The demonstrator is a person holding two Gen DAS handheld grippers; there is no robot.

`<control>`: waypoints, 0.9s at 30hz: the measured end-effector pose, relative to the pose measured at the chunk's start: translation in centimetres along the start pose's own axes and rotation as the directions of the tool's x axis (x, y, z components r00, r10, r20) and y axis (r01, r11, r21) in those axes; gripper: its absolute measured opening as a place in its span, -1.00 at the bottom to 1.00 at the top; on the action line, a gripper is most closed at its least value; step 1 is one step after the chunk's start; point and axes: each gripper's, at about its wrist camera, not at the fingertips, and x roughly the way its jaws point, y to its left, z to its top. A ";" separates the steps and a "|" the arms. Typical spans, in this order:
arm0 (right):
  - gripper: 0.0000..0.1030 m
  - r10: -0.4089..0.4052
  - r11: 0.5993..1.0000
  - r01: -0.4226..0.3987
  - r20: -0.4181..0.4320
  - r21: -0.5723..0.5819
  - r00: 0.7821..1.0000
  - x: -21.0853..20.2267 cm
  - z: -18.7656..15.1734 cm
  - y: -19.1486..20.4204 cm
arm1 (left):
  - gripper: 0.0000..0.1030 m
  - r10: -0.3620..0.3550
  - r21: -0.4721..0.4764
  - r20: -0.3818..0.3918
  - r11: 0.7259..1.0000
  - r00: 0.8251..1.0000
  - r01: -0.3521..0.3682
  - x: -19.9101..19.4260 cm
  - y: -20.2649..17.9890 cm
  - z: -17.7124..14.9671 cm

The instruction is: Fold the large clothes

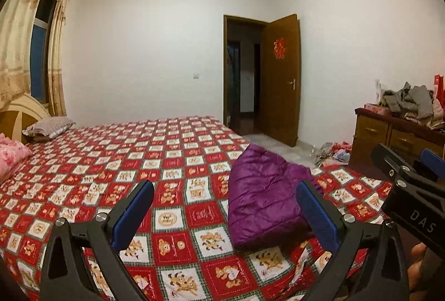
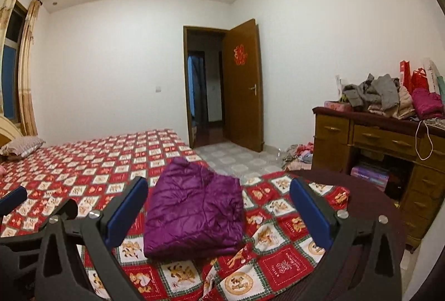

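A purple quilted jacket (image 1: 264,198) lies folded into a compact rectangle on the red patterned bedspread (image 1: 155,156) near the bed's foot corner. It also shows in the right wrist view (image 2: 194,203). My left gripper (image 1: 225,209) is open and empty, raised above the bed, with the jacket between and beyond its blue pads. My right gripper (image 2: 219,206) is open and empty, also held above the jacket. The right gripper's body (image 1: 408,189) shows at the right edge of the left wrist view.
A wooden dresser (image 2: 375,139) with piled clothes (image 2: 389,98) stands to the right. More clothes (image 2: 297,153) lie on the tiled floor. A wooden door (image 2: 244,84) stands open ahead. Pillows (image 1: 47,126) lie at the bed's head on the left.
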 end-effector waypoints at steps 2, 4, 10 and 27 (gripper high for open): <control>1.00 -0.009 1.000 0.009 0.026 0.007 1.000 -0.5 0.4 -0.3 | 0.98 0.000 0.011 0.014 1.000 1.000 0.000 -0.5 -0.3 0.3; 1.00 -0.018 1.000 0.017 0.046 0.012 0.999 -0.7 0.6 -0.7 | 0.98 0.000 0.018 0.027 1.000 1.000 -0.001 -0.9 -0.5 0.4; 1.00 -0.019 0.999 0.017 0.055 0.036 0.998 -0.9 0.8 -1.3 | 0.98 0.008 0.028 0.030 1.000 1.000 -0.009 -1.2 -0.7 0.6; 1.00 -0.020 0.999 0.019 0.048 0.033 0.999 -1.0 0.7 -1.3 | 0.98 0.019 0.030 0.063 0.999 0.998 -0.021 -2.3 -0.9 0.8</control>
